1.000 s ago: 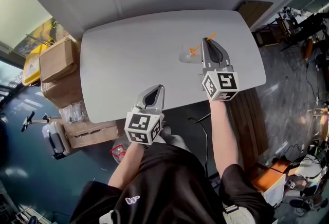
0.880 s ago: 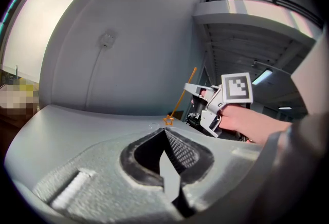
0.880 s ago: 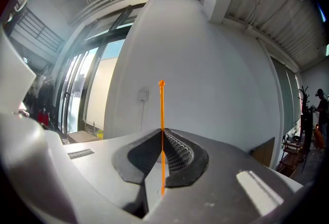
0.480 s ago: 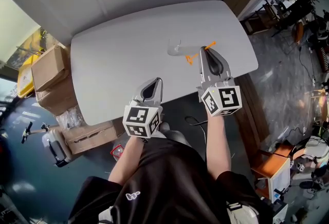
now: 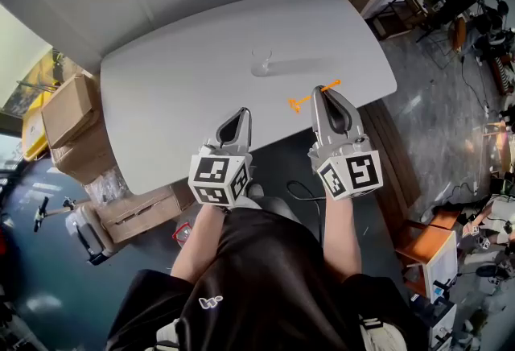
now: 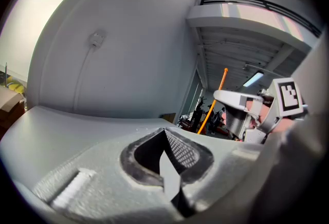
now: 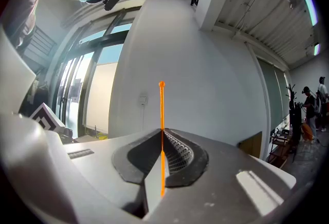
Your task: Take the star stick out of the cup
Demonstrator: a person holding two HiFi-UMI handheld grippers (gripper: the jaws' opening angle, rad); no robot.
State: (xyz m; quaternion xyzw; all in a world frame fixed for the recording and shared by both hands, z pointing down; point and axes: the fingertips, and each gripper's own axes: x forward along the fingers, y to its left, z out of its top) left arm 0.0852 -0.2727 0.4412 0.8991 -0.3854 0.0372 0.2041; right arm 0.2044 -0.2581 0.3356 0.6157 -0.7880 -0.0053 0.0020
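Looking down on a grey table (image 5: 185, 92), pale and almost bare. Both grippers hover over its near edge.

On the left gripper (image 5: 244, 111), the jaws are pressed together with nothing between them. It is idle by the front edge.

On the right gripper (image 5: 325, 90), the jaws are clamped on the thin orange stick (image 5: 304, 101), pinched partway along its shaft. In the right gripper view the stick (image 7: 162, 110) runs straight up through the seam of the pads and ends in a small knob at the top.

The cup (image 5: 261, 66) is clear and small. It stands near the middle of the table, well apart from the right gripper and farther from the person. It looks empty, though it is faint against the tabletop and hard to confirm.

In the head view the stick sits crosswise to the jaws, in the air above the table's near right part and clear of the cup. The star is probably at its left tip, but it is too small to be sure.

Progress: the removal itself appears done, with the stick out and the cup upright. At most, what remains is setting the stick down somewhere; the task names no place.
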